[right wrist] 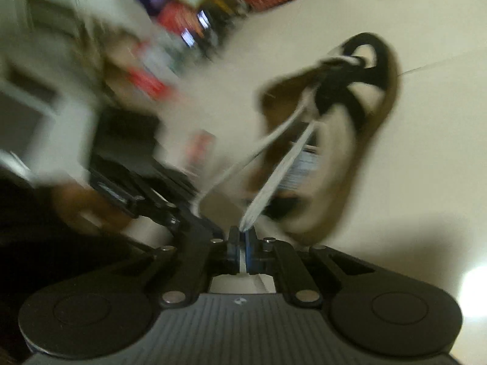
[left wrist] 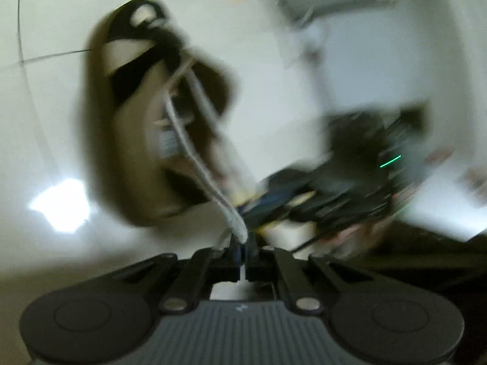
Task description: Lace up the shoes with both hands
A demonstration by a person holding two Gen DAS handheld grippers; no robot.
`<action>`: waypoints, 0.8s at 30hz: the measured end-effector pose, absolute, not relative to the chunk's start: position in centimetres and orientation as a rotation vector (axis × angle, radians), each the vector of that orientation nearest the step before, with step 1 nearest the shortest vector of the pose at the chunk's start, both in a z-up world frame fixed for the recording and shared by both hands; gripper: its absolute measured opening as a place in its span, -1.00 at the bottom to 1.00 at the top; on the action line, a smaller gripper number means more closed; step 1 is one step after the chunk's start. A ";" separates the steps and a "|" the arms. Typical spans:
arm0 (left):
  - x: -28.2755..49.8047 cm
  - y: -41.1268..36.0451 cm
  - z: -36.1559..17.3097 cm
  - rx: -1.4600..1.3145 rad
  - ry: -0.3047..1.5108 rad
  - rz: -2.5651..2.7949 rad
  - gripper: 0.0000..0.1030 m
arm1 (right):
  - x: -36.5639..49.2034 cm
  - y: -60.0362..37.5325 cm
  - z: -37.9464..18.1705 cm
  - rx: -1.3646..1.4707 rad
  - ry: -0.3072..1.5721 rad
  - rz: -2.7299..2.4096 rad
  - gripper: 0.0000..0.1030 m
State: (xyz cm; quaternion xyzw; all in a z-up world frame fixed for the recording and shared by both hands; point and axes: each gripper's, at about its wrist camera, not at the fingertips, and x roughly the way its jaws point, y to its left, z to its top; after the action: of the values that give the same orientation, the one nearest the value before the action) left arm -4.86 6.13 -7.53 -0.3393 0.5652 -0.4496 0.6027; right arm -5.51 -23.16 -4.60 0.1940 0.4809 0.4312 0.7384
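Both tongs are clamped on lace ends: the left tongs [left wrist: 242, 243] pinch one white lace [left wrist: 194, 152], the right tongs [right wrist: 242, 237] the other lace end [right wrist: 274, 176]. The shoe [left wrist: 137, 152] lies on the floor ahead of them. The laces look soft and limp, best held near the tips.

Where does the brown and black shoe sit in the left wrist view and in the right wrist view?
Left wrist: the shoe fills the left-centre, on the pale floor, toe toward the top.
Right wrist: the shoe lies right of centre, toe toward the top right.
Shared landmark: the white laces run from the shoe down to each gripper; both the left gripper and the right gripper pinch a lace end.
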 end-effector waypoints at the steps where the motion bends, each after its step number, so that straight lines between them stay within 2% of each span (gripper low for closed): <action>1: -4.8 6.6 -6.8 -0.866 1.276 -1.066 -0.96 | -5.3 -23.5 -4.3 0.504 1.052 0.960 -0.92; 9: -2.6 6.7 -3.6 -1.125 1.136 -1.168 -0.96 | -3.8 -26.1 -2.0 1.120 0.988 1.038 -0.87; 16: -1.0 5.9 -0.2 -1.104 1.035 -1.245 -0.96 | -1.1 -26.4 1.6 1.192 0.890 1.093 -0.89; 24: -2.1 4.0 2.2 -1.067 1.023 -1.334 -0.93 | -1.5 -26.0 4.1 1.095 0.853 1.115 -0.88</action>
State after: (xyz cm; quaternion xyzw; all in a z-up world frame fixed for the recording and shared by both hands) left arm -2.08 4.05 2.18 -0.4494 0.4313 -0.5623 0.5439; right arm -1.50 -25.97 4.11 0.4780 0.3725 0.4866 0.6292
